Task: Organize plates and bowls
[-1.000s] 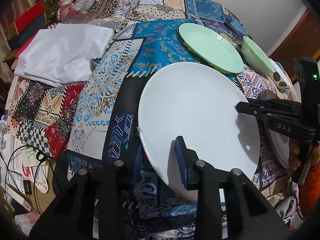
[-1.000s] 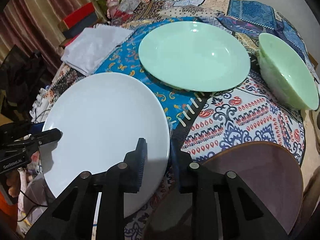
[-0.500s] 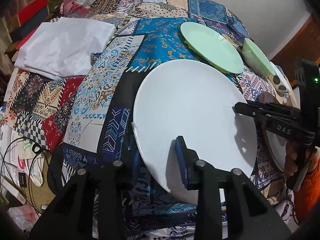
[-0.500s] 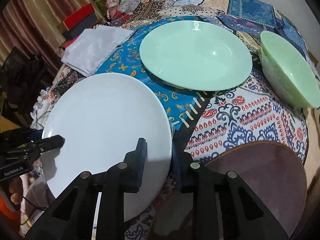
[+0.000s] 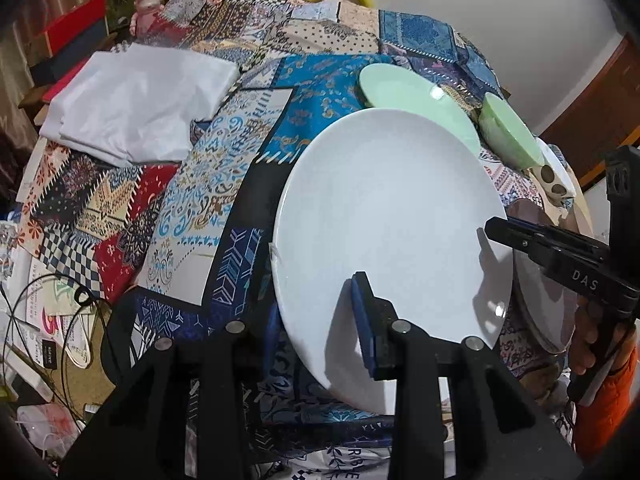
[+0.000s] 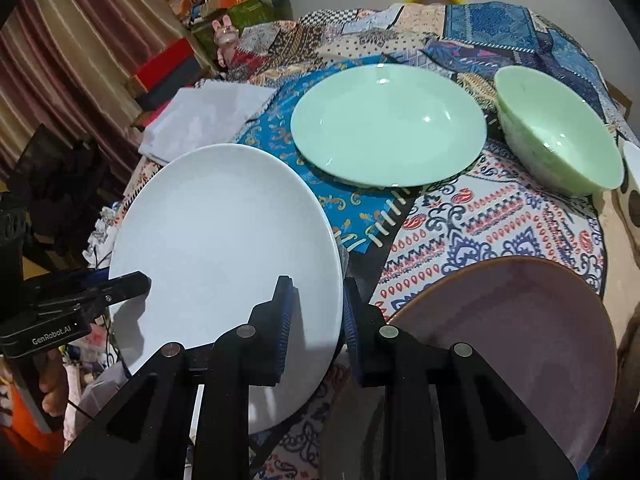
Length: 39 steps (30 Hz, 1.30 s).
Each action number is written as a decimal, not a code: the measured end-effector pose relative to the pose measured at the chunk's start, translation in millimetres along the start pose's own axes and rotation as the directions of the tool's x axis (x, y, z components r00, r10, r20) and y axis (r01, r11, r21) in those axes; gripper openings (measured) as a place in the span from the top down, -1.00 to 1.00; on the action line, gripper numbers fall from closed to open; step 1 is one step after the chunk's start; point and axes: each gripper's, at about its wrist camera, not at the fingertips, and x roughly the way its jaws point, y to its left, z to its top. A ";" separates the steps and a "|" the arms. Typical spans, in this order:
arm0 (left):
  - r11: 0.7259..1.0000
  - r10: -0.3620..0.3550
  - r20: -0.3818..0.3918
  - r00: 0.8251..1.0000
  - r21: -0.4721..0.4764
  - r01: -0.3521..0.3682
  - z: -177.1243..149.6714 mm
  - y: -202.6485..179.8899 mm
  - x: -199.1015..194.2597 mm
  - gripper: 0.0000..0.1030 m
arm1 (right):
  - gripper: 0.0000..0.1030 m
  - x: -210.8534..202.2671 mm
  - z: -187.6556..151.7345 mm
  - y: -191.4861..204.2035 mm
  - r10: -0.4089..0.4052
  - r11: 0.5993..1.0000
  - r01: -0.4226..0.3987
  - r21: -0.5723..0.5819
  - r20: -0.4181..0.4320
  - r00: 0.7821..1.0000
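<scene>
Left wrist view: my two grippers pinch one white plate [image 5: 384,216] by opposite rims, over the patchwork cloth [image 5: 224,184].
My left gripper [image 5: 316,328] hides its under-finger beneath the rim; my right gripper [image 6: 316,316] clamps the other edge; the mint plate [image 6: 388,124] is partly covered; the mint bowl [image 6: 560,132] and the pinkish plate [image 6: 520,320], cut off below, lie beside.

A round table [image 6: 616,248] stands under a patchwork cloth [image 5: 224,168] of blue, red and cream prints. Behind it rises a plain pale wall [image 5: 480,4], with brown wooden trim [image 5: 592,108] at the right. Striped maroon and beige curtains [image 6: 68,52] hang at the left, beside stacked red and dark boxes [image 6: 168,68] and a cluttered shelf with a pink rabbit figure [image 6: 226,32]. A folded white cloth [image 5: 136,100] lies on the table. Cables and papers [image 5: 44,312] litter the floor.
</scene>
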 end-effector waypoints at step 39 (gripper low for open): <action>0.969 -0.101 0.020 0.995 0.229 0.094 5.0 -144.7 -8.1 0.37 | 0.57 -99.1 -56.4 -92.8 -0.122 0.975 0.087 0.205 0.161 0.979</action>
